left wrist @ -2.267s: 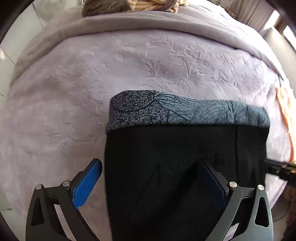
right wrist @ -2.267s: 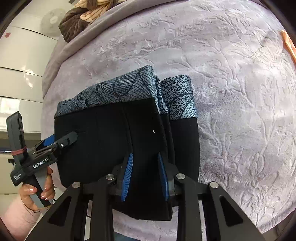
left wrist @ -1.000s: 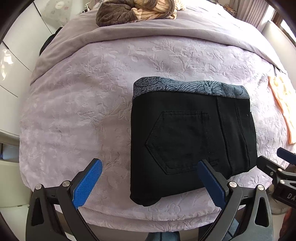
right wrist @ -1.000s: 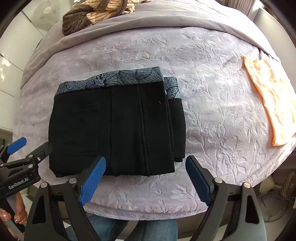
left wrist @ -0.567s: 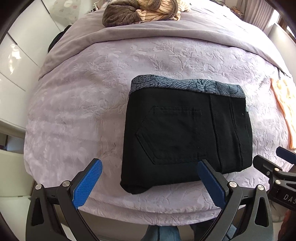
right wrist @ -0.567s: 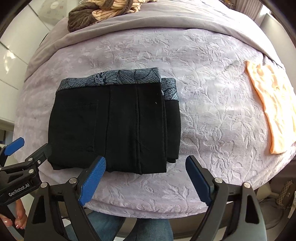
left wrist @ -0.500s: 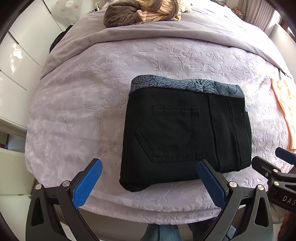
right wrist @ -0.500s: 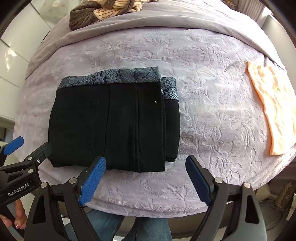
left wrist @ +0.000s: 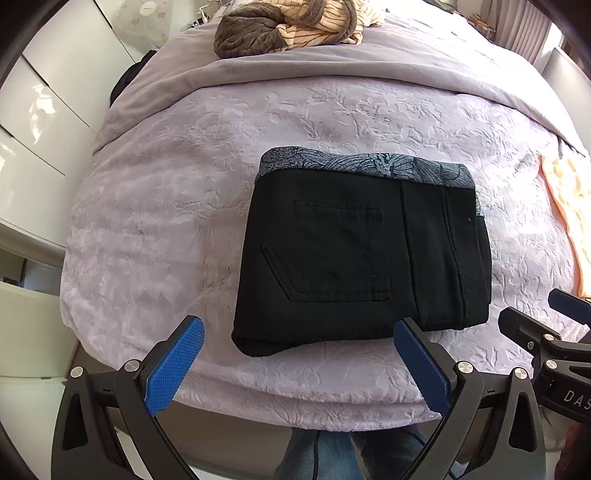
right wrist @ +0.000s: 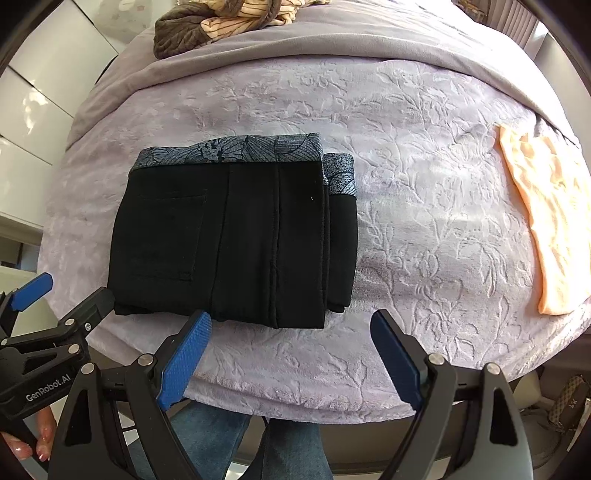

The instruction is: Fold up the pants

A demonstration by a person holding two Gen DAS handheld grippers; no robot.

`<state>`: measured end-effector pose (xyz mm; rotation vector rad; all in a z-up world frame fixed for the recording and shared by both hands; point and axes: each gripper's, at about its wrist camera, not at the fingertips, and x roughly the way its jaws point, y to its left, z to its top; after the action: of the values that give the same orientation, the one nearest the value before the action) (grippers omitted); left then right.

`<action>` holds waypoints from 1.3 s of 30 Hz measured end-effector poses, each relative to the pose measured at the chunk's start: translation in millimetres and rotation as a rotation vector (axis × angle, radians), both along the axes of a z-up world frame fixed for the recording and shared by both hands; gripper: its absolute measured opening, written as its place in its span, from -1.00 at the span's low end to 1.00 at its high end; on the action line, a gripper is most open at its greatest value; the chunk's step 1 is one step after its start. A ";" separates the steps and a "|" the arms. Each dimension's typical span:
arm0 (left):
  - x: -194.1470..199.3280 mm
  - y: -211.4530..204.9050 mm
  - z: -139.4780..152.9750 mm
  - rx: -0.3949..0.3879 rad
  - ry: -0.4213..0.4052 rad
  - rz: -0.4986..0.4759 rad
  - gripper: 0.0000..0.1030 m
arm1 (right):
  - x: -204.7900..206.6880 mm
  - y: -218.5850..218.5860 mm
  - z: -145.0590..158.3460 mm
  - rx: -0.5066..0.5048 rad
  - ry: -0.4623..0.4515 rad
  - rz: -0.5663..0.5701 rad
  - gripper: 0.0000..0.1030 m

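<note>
A bed covered by a lilac embossed floral bedspread fills both views, with white glossy cabinet fronts at the left and a bundle of brown and striped cream cloth at the far end. The black folded pants with a grey leaf-patterned waistband lie flat near the near edge of the bed as a compact rectangle, waistband at the far side and back pocket uppermost. A flat peach cloth lies well apart at the right.

The fold appears complete, so the step in hand is judged to be release and retreat. To do it well, each tool should travel straight back and up, clear of the near hem, so that no blue pad snags the stacked layers; a slightly offset lower layer shows at the right edge and could be squared if neatness matters.

The left tool is wide open and holds nothing; the pants lie just beyond its tips, apart from them. The right tool is likewise wide open and empty, with the pants beyond and to the left of its tips.
</note>
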<state>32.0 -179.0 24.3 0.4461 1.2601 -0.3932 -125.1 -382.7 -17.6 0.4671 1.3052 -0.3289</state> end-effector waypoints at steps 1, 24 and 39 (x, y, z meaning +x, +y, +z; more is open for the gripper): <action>-1.7 -0.6 0.7 0.000 -0.002 0.000 1.00 | -0.7 -0.6 0.7 -0.001 -0.001 0.000 0.75; -18.1 7.8 7.0 -0.011 -0.011 0.036 1.00 | -5.8 4.2 9.2 -0.014 -0.015 0.026 0.75; -17.8 9.9 12.7 -0.013 -0.042 0.040 1.00 | -3.9 12.8 11.3 -0.029 -0.021 0.049 0.75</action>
<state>14.2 -169.0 37.1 0.4152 1.2233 -0.3560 -129.0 -369.9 -6.3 0.4129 1.2881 -0.3009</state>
